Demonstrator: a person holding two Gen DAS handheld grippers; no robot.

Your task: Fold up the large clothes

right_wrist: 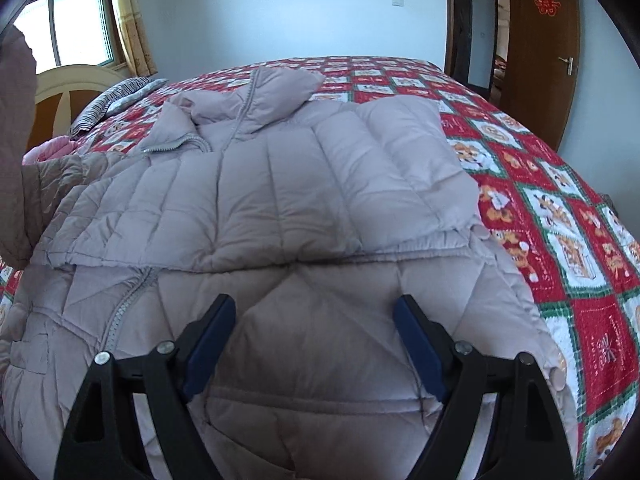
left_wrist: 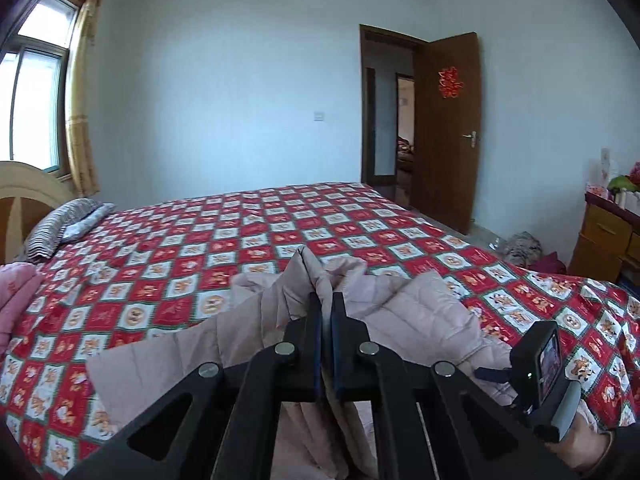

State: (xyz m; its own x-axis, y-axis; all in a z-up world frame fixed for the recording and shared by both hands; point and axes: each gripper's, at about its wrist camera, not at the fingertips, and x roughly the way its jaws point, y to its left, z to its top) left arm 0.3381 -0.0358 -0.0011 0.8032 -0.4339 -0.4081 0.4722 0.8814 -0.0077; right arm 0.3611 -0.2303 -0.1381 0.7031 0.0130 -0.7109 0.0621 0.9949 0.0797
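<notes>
Left-wrist view: the left gripper [left_wrist: 327,304] is clamped on a raised fold of the pale quilted jacket [left_wrist: 408,300], its blue-lined fingers [left_wrist: 316,320] pressed together with fabric between them. The jacket lies on the bed [left_wrist: 180,272], which carries a red checked cover; a striped pillow [left_wrist: 60,224] rests near the headboard [left_wrist: 24,192].

Right-wrist view: the right gripper [right_wrist: 314,312] hangs with its jaws spread wide over the lower part of the jacket [right_wrist: 280,184], holding nothing. One panel of the jacket is folded over its body, the collar [right_wrist: 256,96] toward the pillow [right_wrist: 108,104]. An open wooden door [right_wrist: 544,52] stands beyond the bed [right_wrist: 560,216].
</notes>
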